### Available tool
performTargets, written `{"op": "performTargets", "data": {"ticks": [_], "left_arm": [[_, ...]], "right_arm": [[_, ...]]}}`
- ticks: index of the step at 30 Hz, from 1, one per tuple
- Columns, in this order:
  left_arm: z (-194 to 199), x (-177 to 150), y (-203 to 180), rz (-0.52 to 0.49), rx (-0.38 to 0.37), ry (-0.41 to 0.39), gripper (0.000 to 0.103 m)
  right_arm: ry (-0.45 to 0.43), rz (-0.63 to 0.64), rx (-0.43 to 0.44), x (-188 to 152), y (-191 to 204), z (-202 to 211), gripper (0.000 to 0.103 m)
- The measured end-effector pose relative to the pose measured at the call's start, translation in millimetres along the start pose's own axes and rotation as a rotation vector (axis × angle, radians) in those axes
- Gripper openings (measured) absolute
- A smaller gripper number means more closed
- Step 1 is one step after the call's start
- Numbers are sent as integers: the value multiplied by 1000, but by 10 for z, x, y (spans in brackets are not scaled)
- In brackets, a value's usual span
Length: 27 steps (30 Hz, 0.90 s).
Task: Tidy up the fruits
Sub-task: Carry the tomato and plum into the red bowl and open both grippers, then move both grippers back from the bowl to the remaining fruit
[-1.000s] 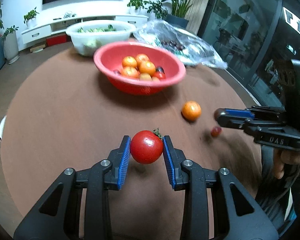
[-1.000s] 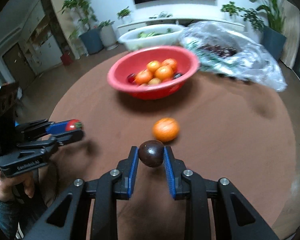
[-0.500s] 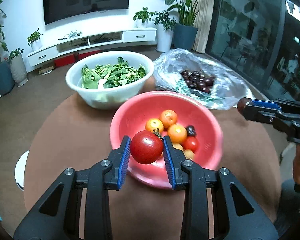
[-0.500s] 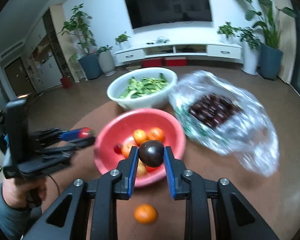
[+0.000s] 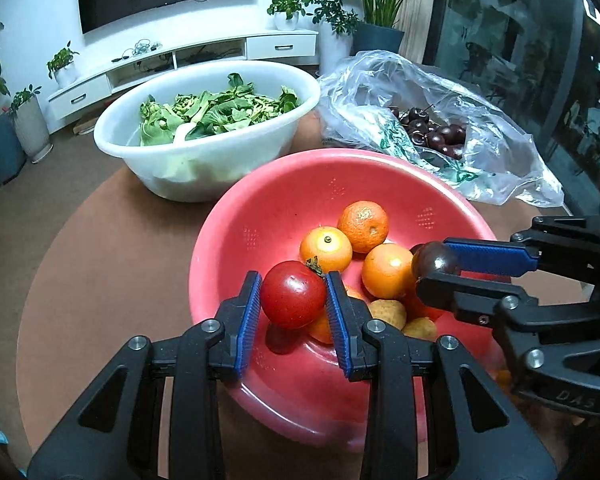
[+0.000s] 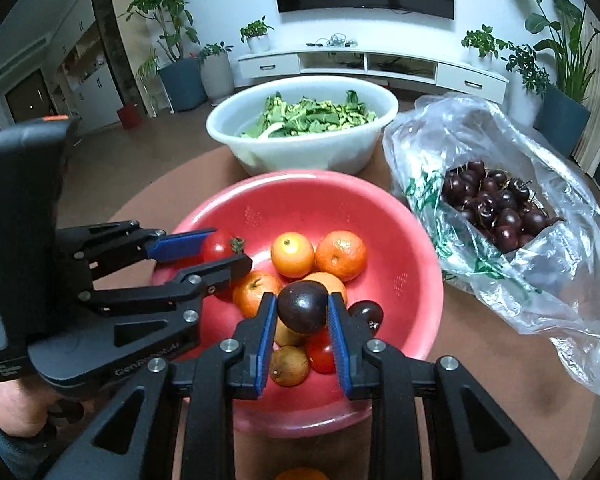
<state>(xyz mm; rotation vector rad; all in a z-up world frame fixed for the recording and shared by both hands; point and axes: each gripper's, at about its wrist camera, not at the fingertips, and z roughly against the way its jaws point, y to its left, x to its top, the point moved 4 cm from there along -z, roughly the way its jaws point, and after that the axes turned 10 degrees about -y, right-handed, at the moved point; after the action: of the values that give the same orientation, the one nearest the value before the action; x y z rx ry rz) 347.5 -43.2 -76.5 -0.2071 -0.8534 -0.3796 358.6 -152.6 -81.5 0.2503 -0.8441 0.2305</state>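
1. Left gripper (image 5: 293, 295): blue-padded fingers (image 5: 247, 312) clamped on a round red tomato with a green stem (image 5: 293, 294), held above the near-left inside of the red plastic perforated bowl (image 5: 284, 200).
2. Right gripper (image 6: 302, 307): fingers clamped on a small dark purple round fruit (image 6: 302, 306), held over the middle of the same bowl, above the pile.
3. Bowl contents: several oranges (image 6: 340, 255), a small red tomato (image 6: 320, 350), a dark fruit (image 6: 366, 313), two yellowish-brown fruits (image 6: 289, 365). Pile sits toward the near side.
4. One more orange (image 6: 300, 474) sits on the brown round surface (image 5: 112, 240) at the near edge of the right wrist view, outside the bowl. Not yet collected.
5. Beside the bowl: white plastic basin of green leaves (image 5: 204, 128) behind it, clear plastic bag of dark cherries (image 6: 496, 208) to its right.
6. Risks from here:
   - Both grippers crowd the same bowl; fingertips look close in both views. Releasing together could mean a knock that dislodges a fruit early.
   - Tomato is near the rim side. Dropped from height, it may bounce off the sloped wall and roll out onto the surface.
   - Dark fruit lands on rounded oranges, so it will likely roll; a hard drop could bruise soft fruit below.
   - Lowering too far pushes fingers into the pile and may shift or tip the light bowl.
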Motion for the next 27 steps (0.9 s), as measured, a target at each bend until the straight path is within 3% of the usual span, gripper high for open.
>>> {"op": "performTargets", "data": {"ticks": [5, 7, 17, 20, 25, 27], "left_arm": [[-1, -2, -19, -13, 6, -1, 31], [10, 0, -33, -14, -3, -7, 41], [165, 13, -24, -5, 6, -36, 52], [260, 17, 4, 10, 5, -51, 52], [531, 2, 70, 43, 14, -101, 75], [653, -15, 76, 50, 13, -119, 77]], "right_arm": [[18, 39, -23, -57, 25, -59, 28], [24, 45, -29, -80, 30, -78, 28], [34, 54, -43, -115, 18, -87, 30], [30, 52, -40, -118, 15, -67, 35], [19, 46, -62, -113, -15, 14, 54], [6, 36, -55, -111, -17, 68, 60]]}}
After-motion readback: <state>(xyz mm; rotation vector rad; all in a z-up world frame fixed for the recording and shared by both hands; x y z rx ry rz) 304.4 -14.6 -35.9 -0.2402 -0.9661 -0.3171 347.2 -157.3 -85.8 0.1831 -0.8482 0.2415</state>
